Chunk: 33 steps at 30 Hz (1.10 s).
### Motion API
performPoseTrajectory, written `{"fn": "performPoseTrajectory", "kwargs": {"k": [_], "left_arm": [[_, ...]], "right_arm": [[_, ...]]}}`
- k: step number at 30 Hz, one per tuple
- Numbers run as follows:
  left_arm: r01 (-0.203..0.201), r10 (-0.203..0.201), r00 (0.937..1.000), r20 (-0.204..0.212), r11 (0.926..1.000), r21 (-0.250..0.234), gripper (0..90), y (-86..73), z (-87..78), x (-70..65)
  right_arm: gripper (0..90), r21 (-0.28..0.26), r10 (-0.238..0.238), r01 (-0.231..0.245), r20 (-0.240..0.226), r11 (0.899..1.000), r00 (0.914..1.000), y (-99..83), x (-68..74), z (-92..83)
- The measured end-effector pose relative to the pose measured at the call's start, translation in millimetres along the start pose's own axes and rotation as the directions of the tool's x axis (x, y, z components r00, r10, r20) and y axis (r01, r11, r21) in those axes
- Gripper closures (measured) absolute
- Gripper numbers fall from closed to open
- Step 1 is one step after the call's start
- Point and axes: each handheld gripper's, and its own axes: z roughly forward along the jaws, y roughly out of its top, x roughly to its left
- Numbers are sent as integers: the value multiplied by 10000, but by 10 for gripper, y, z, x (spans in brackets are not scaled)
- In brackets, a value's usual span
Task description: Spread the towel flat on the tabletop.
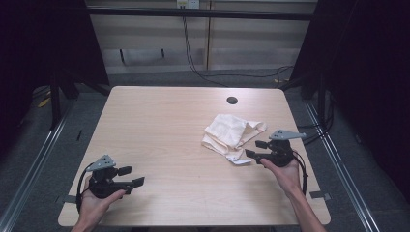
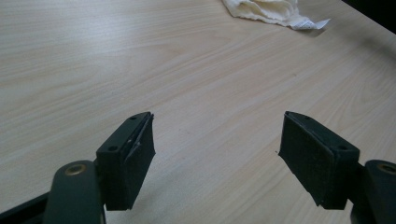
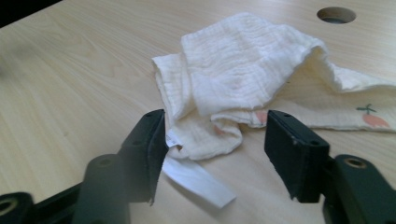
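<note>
High view takes in the whole wooden table point(image 1: 169, 145): one crumpled cream cloth point(image 1: 232, 133) lying right of the middle, one round cable hole point(image 1: 232, 100) beyond it near the far edge, and two grippers, one in each of the person's hands. The left gripper point(image 1: 134, 176) sits near the front left corner, well apart from the cloth, its jaws spread over bare wood. The right gripper point(image 1: 256, 149) is right up at the cloth's near corner, jaws likewise spread.

Right gripper view brings out what the overhead one cannot: a white tag point(image 3: 198, 179) sticking out from the cloth's point(image 3: 233, 84) folded corner, lying between the two open jaws with the corner itself, and a small orange printed motif point(image 3: 373, 119) on the flat part off to the side. The pads are not pressing on the fabric.

Left gripper view shows the cloth point(image 2: 266, 9) far off at the top edge, the tag point(image 2: 310, 23) poking from it, and nothing between the wide-set jaws.
</note>
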Motion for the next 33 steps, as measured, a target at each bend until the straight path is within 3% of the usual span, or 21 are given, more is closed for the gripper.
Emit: {"fn": "performPoseTrajectory", "kwargs": {"k": [2,4,5,10,14,15,17,22,28,32,33], "left_arm": [[246,-247,9996,150,9997,41,291,-3,18,10],[238,-239,9996,175,9997,61,295,-4,24,12],[80,-81,9999,96,9999,130,296,2,29,6],[-65,64,10000,71,10000,31,306,-2,5,-13],[-16,16,10000,65,10000,-17,303,3,1,-7],[-37,37,10000,52,10000,17,302,7,5,-3],[-55,55,9999,103,10000,24,305,4,7,-2],[-59,58,9999,123,10000,38,305,3,16,-6],[-148,147,9998,159,9998,110,304,2,17,-2],[-182,181,9998,76,9998,126,305,1,16,-1],[-150,150,9999,22,9999,83,306,-2,13,-5]], "right_arm": [[444,410,-73,66,172,9991,9998,36,-68,115],[443,560,-32,17,256,9984,9997,47,-102,173],[439,973,-194,175,193,9951,9996,95,-159,277],[432,846,-111,127,-189,9963,9998,234,-255,390],[438,1047,58,-34,-220,9945,9997,242,-277,481],[441,1539,-172,187,-113,9879,9998,204,-257,595],[441,1664,-107,126,-123,9860,9999,174,-258,683],[408,1406,19,-40,153,9901,9999,205,-351,788],[342,1883,5,-60,296,9821,9996,169,-420,915],[354,1869,-30,-16,242,9824,9997,110,-388,976],[395,1885,-6,-52,304,9821,9995,108,-378,972]]}}
